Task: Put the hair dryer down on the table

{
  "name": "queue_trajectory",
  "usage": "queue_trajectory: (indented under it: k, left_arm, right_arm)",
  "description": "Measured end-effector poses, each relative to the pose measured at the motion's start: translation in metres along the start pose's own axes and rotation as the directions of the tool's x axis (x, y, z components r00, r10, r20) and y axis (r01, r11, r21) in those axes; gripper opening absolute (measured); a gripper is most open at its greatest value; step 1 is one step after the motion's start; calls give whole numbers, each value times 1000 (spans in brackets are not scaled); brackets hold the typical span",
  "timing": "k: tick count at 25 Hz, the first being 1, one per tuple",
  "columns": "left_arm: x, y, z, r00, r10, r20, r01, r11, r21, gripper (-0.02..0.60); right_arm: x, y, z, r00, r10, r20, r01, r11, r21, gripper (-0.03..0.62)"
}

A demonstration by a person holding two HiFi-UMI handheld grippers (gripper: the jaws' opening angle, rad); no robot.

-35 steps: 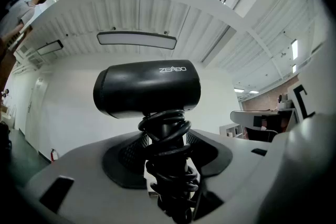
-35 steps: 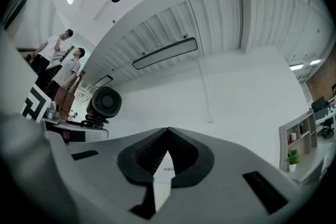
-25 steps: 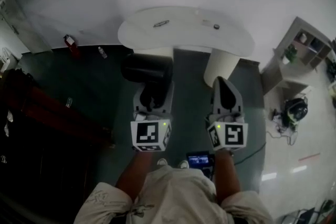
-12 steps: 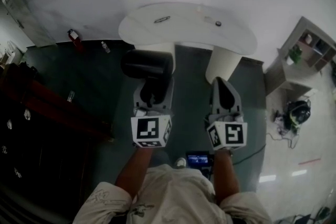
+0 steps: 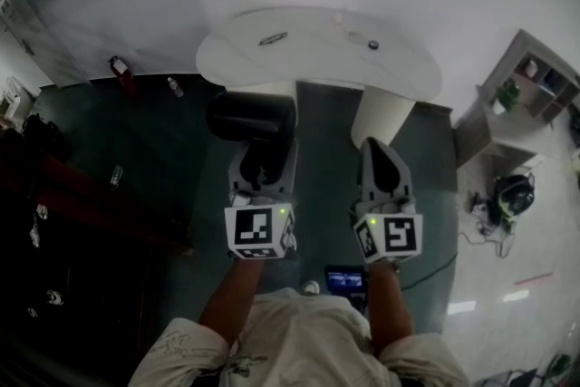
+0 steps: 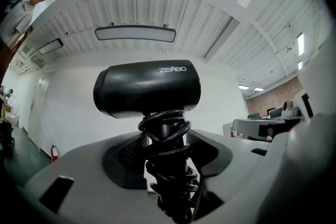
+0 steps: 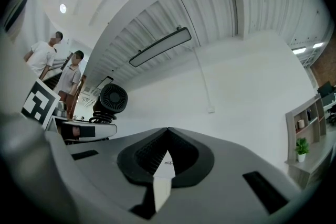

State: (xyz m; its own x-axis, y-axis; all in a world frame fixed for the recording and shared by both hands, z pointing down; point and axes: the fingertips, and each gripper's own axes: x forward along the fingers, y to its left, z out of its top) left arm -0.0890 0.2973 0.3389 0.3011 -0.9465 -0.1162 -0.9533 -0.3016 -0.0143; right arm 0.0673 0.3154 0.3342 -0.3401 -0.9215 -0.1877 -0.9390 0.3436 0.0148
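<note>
A black hair dryer point(image 5: 251, 116) with its cord coiled round the handle hangs over the floor, short of the white oval table point(image 5: 317, 59). My left gripper point(image 5: 263, 160) is shut on that wrapped handle. In the left gripper view the hair dryer point(image 6: 147, 86) stands upright between the jaws, and the left gripper point(image 6: 167, 147) grips its corded handle. My right gripper point(image 5: 381, 148) is beside it, shut and empty. In the right gripper view the right gripper point(image 7: 168, 131) has its tips together, and the hair dryer point(image 7: 111, 99) shows at the left.
The table carries a dark flat object point(image 5: 273, 39) and a small round one point(image 5: 372, 44), and stands on white pedestals point(image 5: 381, 118). A shelf unit point(image 5: 526, 82) and a bag point(image 5: 512, 190) are at the right, dark furniture point(image 5: 82, 204) at the left. People stand in the background.
Both grippers keep the same pose and the same grip. The view has only shifted slightly, with the table staying ahead of the grippers.
</note>
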Motion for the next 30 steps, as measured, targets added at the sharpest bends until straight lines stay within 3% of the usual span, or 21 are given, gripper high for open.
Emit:
queue_trajectory:
  k: [18,30]
  left_arm:
    - [133,95,-14,999,-43,10,43,998,-46,222]
    - [197,129,-13,997,-72,40,73,997,-38,222]
  right_arm:
    - [161,1,-24,999,-28,-36,25,998,-65,2]
    - [221,-15,-37,997,-76,-29,74,994,-77,2]
